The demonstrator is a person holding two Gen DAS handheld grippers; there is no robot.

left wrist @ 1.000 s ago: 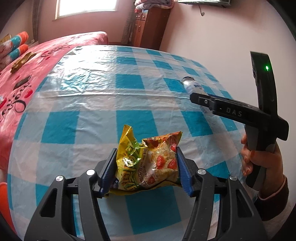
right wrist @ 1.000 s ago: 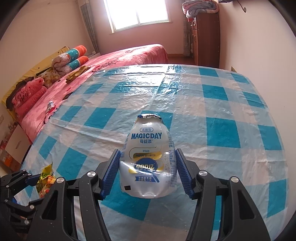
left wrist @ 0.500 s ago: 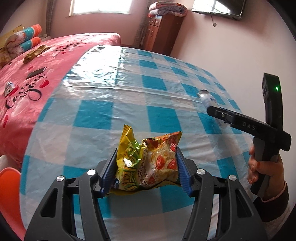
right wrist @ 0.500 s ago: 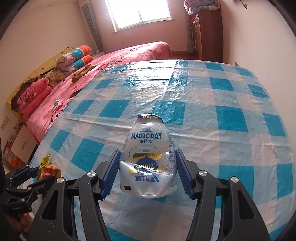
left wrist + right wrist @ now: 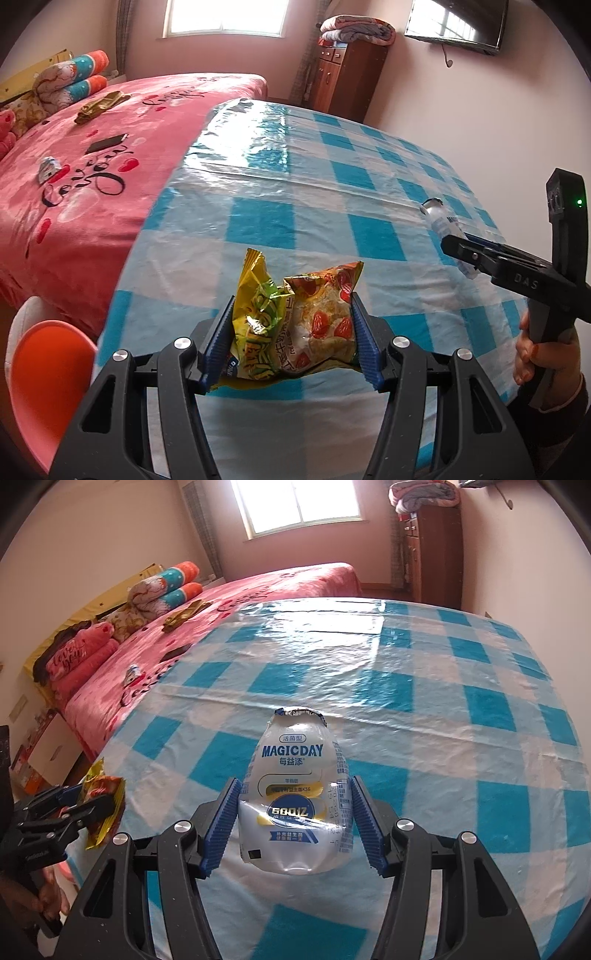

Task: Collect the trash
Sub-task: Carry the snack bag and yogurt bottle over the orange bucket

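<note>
While the left gripper (image 5: 291,336) clenches a snack wrapper (image 5: 295,325), the right gripper (image 5: 293,819) grips a bottle (image 5: 295,794) (squashed).

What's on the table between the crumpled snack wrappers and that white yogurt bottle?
Nothing: only bare blue-and-white checked tablecloth separates the crumpled snack wrappers from the white yogurt bottle, per the left wrist view.

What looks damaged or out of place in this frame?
Only the trash itself. The white yogurt bottle in the right gripper is dented, with its foil lid torn open. The snack wrappers clamped in the left gripper are crumpled and opened. No spill shows on the checkered tablecloth.
</note>
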